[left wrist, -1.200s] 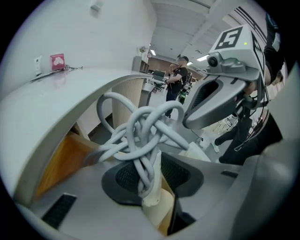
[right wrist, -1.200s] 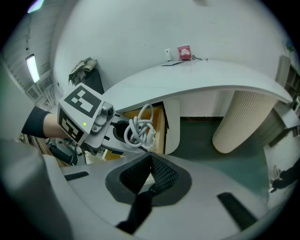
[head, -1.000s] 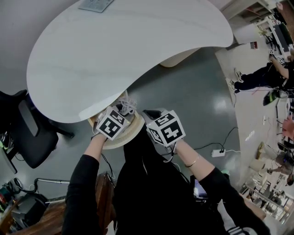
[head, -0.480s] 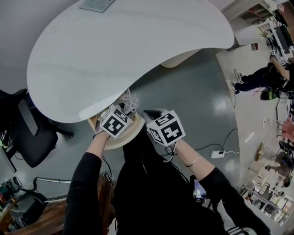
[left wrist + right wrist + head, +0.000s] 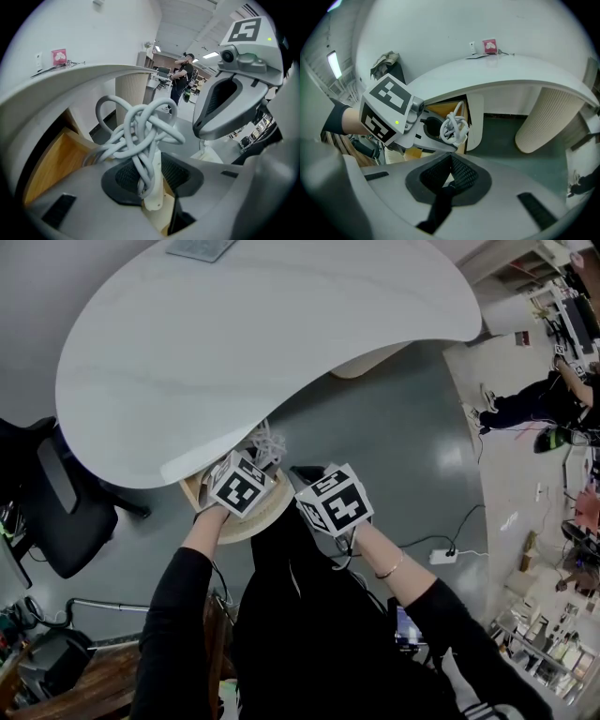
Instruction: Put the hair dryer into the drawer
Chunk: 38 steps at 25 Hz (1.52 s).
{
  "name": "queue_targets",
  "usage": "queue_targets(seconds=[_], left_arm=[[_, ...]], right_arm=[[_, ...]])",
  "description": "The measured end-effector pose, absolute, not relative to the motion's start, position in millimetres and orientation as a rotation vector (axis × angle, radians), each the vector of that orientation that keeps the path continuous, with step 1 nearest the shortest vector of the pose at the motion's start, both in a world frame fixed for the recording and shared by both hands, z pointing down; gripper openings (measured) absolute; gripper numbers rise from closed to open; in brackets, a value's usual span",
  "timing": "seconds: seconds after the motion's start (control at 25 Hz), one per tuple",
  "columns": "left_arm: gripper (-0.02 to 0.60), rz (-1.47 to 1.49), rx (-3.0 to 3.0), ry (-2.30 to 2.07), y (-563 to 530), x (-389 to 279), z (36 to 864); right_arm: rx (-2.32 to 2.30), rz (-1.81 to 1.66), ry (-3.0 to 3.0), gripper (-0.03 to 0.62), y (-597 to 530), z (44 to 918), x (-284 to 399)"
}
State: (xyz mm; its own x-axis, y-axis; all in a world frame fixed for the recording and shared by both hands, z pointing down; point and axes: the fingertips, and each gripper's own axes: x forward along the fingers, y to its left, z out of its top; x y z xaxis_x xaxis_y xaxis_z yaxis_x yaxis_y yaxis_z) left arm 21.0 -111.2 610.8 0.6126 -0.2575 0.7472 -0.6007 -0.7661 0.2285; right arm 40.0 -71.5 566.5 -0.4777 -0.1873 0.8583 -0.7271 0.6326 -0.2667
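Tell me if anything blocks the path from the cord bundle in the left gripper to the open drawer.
Nothing visible does. The left gripper holds the cord bundle right at the open wooden drawer; the tabletop only overhangs above.

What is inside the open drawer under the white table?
Only bare wood of the drawer shows; the left gripper, clamping the cord-wrapped hair dryer, covers the rest.

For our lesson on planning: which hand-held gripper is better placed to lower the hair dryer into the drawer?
Left. The left hand-held gripper clamps the hair dryer at the open drawer; the right hand-held gripper is shut, holding nothing.
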Motion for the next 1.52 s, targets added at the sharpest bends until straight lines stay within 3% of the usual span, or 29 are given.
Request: queue_targets(seconds=[0.64, 1.36, 1.52], left_arm=[[0.147, 0.985, 2.315, -0.742, -112, 11, 622], [0.27, 1.117, 2.252, -0.996, -117, -6, 625], [0.273, 1.073, 2.228, -1.105, -114, -16, 618]], right_arm=[[0.68, 0.788, -1.98, 0.003, -63, 572, 33], [0.679, 0.766, -1.987, 0.003, -67, 567, 31], [0.685, 0.766, -1.992, 0.003, -66, 567, 32]])
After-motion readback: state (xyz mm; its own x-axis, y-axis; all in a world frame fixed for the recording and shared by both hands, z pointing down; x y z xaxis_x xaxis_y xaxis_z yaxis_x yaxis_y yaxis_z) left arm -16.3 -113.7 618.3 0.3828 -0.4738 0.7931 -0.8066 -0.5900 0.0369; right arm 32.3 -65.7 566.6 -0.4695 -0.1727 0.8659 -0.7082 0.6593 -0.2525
